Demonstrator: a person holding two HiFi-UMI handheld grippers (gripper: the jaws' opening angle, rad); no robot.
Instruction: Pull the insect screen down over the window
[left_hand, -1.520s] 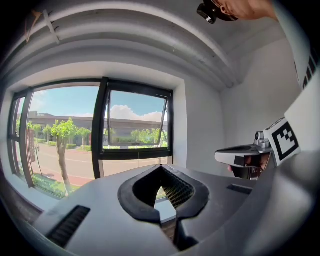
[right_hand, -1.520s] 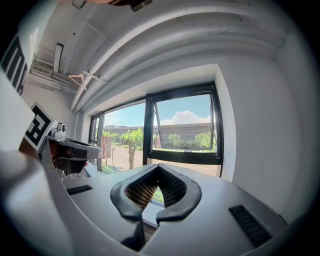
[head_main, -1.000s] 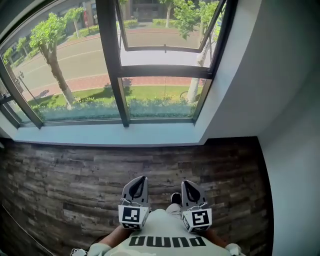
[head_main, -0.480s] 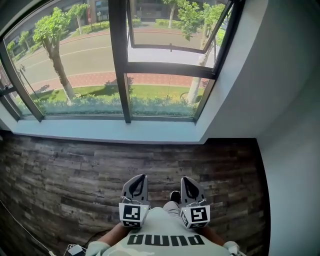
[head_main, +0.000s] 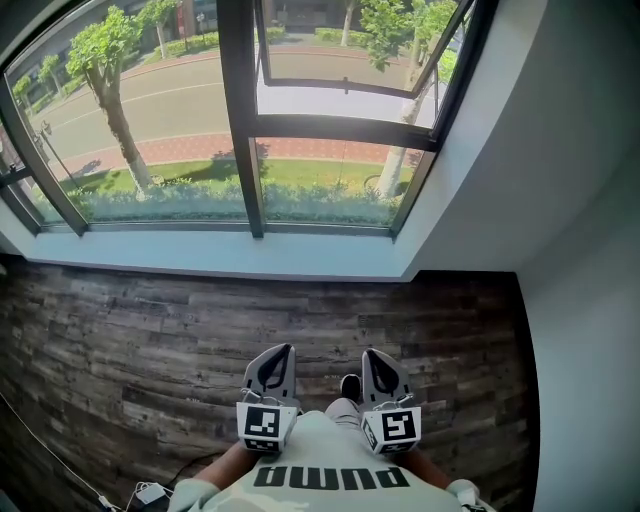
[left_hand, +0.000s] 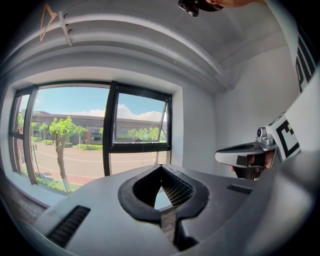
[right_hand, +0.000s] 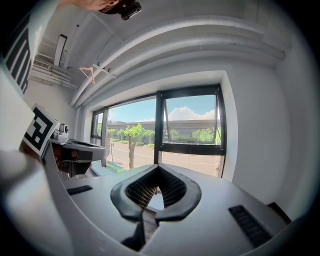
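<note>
While left gripper, right gripper hold jaws together, empty, window stretches crosswise ahead.

A wide dark-framed window fills the far wall above a pale sill, and its upper right sash is tilted open. Strong daylight comes through it; outside lie a road, a strip of grass and green trees. The floor is dark, weathered-looking wood planking, with a thin cable across its near left corner. The side wall is plain white, as is the ridged ceiling, where a clothes hanger hangs
</note>
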